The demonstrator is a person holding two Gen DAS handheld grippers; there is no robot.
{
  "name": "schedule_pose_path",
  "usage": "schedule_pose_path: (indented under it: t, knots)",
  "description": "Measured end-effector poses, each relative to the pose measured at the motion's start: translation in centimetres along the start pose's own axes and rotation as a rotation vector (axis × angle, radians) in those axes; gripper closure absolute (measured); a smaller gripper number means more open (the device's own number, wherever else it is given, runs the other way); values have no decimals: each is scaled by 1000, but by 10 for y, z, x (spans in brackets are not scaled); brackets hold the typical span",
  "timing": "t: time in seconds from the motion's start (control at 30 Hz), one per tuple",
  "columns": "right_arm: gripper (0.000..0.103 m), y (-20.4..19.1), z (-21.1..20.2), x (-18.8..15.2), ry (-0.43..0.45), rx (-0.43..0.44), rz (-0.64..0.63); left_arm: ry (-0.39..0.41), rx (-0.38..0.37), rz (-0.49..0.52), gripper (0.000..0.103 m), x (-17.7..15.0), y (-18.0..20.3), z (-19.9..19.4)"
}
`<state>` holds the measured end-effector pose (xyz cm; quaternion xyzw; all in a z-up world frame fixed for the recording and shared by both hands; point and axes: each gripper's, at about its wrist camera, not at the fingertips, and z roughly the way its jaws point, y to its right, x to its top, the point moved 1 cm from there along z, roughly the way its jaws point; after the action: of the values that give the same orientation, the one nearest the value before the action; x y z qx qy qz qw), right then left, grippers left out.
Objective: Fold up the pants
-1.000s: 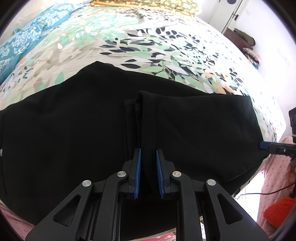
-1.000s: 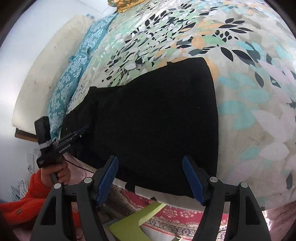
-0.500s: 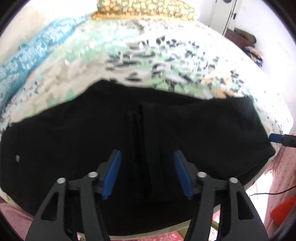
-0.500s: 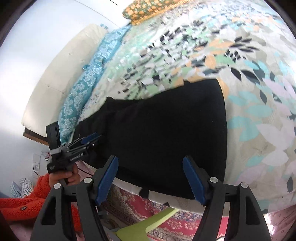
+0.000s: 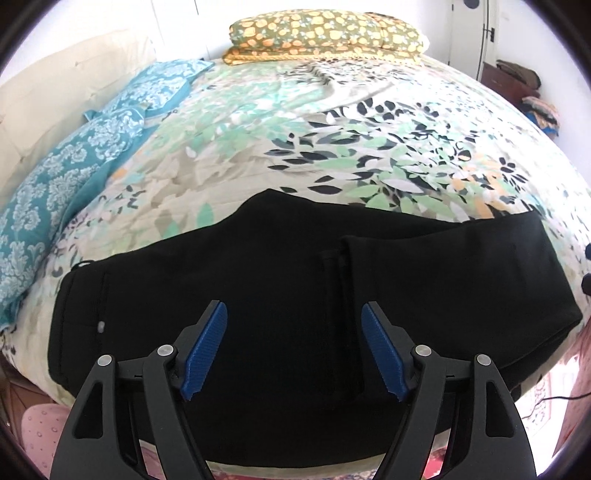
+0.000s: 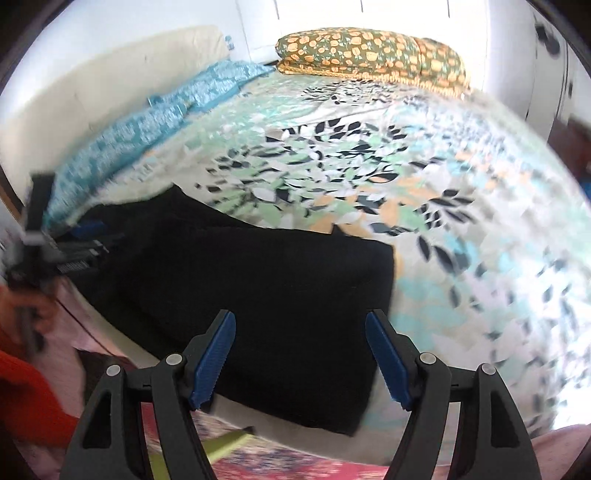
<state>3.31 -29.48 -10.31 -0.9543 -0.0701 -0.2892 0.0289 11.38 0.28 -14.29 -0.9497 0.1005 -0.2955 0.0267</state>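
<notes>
The left gripper (image 5: 293, 345) hangs with its blue-padded jaws spread wide, gripping nothing. The right gripper (image 6: 300, 354) is likewise spread wide and empty. In the right wrist view the left one shows blurred at nine o'clock, held by an orange-sleeved arm (image 6: 22, 369).

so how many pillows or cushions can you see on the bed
3 at least. Two teal patterned pillows lie along the left edge, one nearer and one farther. A folded orange floral cushion or quilt sits at the far end. More may be hidden out of view.
</notes>
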Motion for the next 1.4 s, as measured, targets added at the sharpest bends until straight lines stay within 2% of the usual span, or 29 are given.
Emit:
schedule_pose_path:
  t: [0.13,0.23,0.27,0.43,0.53,0.93,1.23,1.3,1.4]
  knots:
    - [28,-4,0,0,13,-126,-74,0,28,7,24,-1,-1,0]
    - [11,0,-1,3,30,-174,-69,1,32,-6,22,0,-4,0]
    - [0,1,0,5,30,-184,-61,2,33,-15,22,0,-6,0]
    - [0,6,-10,7,54,-288,-49,-8,22,-70,22,0,-17,3]
    - [0,11,-13,7,57,-321,-33,-21,26,-89,22,-1,-21,7]
    - [0,29,-14,6,49,-351,32,-57,45,-103,22,-5,-23,16]
    - [0,34,-11,4,29,-362,52,-87,33,-106,22,-4,-26,22]
    - [0,34,-10,2,20,-353,54,-76,-3,-117,22,7,-45,19]
    - [0,33,-7,2,12,-330,44,-16,-28,-200,21,28,-97,6]
